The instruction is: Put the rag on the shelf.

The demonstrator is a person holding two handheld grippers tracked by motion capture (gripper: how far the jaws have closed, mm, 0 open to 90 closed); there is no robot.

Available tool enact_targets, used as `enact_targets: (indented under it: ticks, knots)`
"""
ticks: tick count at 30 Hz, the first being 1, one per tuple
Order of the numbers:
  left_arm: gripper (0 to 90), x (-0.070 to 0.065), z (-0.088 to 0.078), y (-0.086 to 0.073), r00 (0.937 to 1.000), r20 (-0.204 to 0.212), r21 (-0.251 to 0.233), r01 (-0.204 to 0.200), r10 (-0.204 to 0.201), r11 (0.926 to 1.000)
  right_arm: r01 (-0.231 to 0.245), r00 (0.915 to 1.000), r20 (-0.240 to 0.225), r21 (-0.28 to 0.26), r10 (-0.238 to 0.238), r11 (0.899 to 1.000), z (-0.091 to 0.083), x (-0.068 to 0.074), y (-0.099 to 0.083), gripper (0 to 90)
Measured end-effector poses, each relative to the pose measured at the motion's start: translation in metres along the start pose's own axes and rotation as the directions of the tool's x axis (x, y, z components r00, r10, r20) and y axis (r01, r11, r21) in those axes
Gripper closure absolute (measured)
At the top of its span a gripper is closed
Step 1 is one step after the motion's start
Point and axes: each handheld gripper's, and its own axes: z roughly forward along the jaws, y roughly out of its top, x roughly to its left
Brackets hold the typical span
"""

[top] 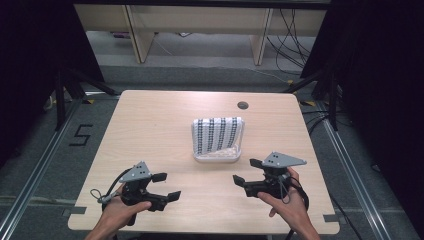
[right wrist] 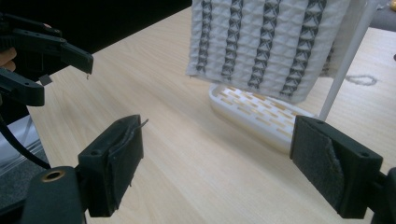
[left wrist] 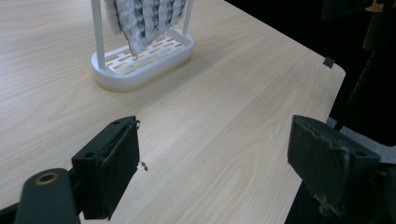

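Hanging on white rack, patterned cloth ahead, between left tool and right tool; both released, empty.

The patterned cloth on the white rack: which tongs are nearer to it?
Right. The right tongs sit just off the near right corner of the white rack holding the cloth; the left tongs are farther back toward the near left.
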Motion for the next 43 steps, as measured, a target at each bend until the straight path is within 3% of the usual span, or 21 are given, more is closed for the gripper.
enact_targets:
  ticks: [3, 5, 8, 12, 14, 17, 21, 23, 25, 26, 27, 28, 29, 30, 31, 33, 36, 39, 43]
  knots:
    - [16.4, -0.001, 0.002, -0.007, 1.0, -0.006, 0.018, -0.006, 0.006, 0.9998, 0.002, 1.0, -0.005, -0.002, -0.002, 1.0, 0.003, -0.001, -0.009, 18.6]
    - [16.4, -0.001, 0.003, -0.012, 1.0, -0.001, 0.014, -0.003, 0.003, 0.9999, -0.039, 0.9992, -0.001, 0.016, 0.039, 0.999, 0.002, 0.002, -0.014, 18.5]
    - [16.4, -0.002, 0.003, -0.018, 0.9999, -0.01, 0.028, -0.007, 0.007, 0.9996, -0.023, 0.9997, -0.012, 0.011, 0.023, 1.0, 0.004, -0.001, -0.023, 18.5]
    - [16.3, -0.004, 0.004, -0.025, 0.999, -0.031, 0.043, -0.03, 0.032, 0.9986, -0.065, 0.9976, -0.021, 0.024, 0.066, 0.998, 0.005, 0.002, -0.036, 18.5]
    - [16.4, -0.005, 0.004, -0.027, 0.9986, -0.033, 0.042, -0.04, 0.042, 0.9983, -0.038, 0.999, -0.024, 0.021, 0.038, 0.999, 0.007, 0.0, -0.043, 18.4]
    - [16.4, -0.005, 0.005, -0.033, 0.9936, -0.071, 0.06, -0.084, 0.088, 0.9946, -0.076, 0.9963, -0.037, 0.049, 0.078, 0.996, 0.008, 0.001, -0.052, 18.4]
    - [16.4, -0.004, 0.008, -0.041, 0.9962, -0.059, 0.078, -0.06, 0.064, 0.9952, -0.069, 0.9971, -0.026, 0.071, 0.071, 0.995, 0.01, 0.0, -0.06, 18.3]
    - [16.4, -0.004, 0.009, -0.045, 0.994, -0.074, 0.093, -0.073, 0.08, 0.993, -0.09, 0.9953, -0.03, 0.078, 0.093, 0.993, 0.011, 0.003, -0.064, 18.3]
    - [16.4, -0.003, 0.008, -0.047, 0.9909, -0.089, 0.114, -0.09, 0.101, 0.9893, -0.075, 0.9964, -0.032, 0.082, 0.078, 0.994, 0.012, 0.003, -0.065, 18.3]
    - [16.4, -0.003, 0.009, -0.049, 0.9927, -0.08, 0.09, -0.083, 0.09, 0.9925, -0.035, 0.9992, -0.015, 0.081, 0.037, 0.996, 0.011, 0.002, -0.066, 18.3]
    - [16.4, -0.002, 0.009, -0.049, 0.9927, -0.08, 0.09, -0.082, 0.09, 0.9925, -0.042, 0.9983, -0.037, 0.083, 0.045, 0.996, 0.013, 0.003, -0.067, 18.3]
    - [16.4, -0.002, 0.008, -0.05, 0.9926, -0.091, 0.09, -0.072, 0.08, 0.9933, -0.062, 0.998, -0.006, 0.098, 0.063, 0.993, 0.011, 0.006, -0.067, 18.4]
    - [16.4, -0.001, 0.007, -0.05, 0.9931, -0.084, 0.095, -0.073, 0.081, 0.9928, -0.04, 0.9987, -0.026, 0.099, 0.043, 0.994, 0.013, 0.006, -0.068, 18.4]
    - [16.4, -0.001, 0.007, -0.05, 0.9928, -0.091, 0.094, -0.069, 0.077, 0.9932, -0.058, 0.9979, -0.025, 0.1, 0.061, 0.993, 0.013, 0.009, -0.069, 18.4]
    - [16.4, 0.0, 0.007, -0.05, 0.9923, -0.097, 0.087, -0.068, 0.076, 0.9939, -0.022, 0.9995, -0.021, 0.102, 0.024, 0.995, 0.014, 0.008, -0.07, 18.4]
    - [16.3, 0.002, 0.007, -0.05, 0.9921, -0.096, 0.089, -0.072, 0.081, 0.9934, -0.013, 0.9992, -0.036, 0.101, 0.016, 0.995, 0.017, 0.008, -0.071, 18.4]
    - [16.4, 0.003, 0.008, -0.052, 0.9926, -0.108, 0.08, -0.047, 0.055, 0.9957, -0.011, 0.9999, -0.007, 0.11, 0.012, 0.994, 0.017, 0.009, -0.072, 18.4]
    - [16.4, 0.006, 0.006, -0.051, 0.9917, -0.105, 0.091, -0.064, 0.073, 0.9938, -0.026, 0.9991, -0.031, 0.115, 0.029, 0.993, 0.018, 0.008, -0.073, 18.4]
    - [16.4, 0.007, 0.007, -0.052, 0.9932, -0.104, 0.083, -0.044, 0.052, 0.9956, -0.04, 0.9988, -0.022, 0.12, 0.043, 0.992, 0.018, 0.008, -0.074, 18.3]
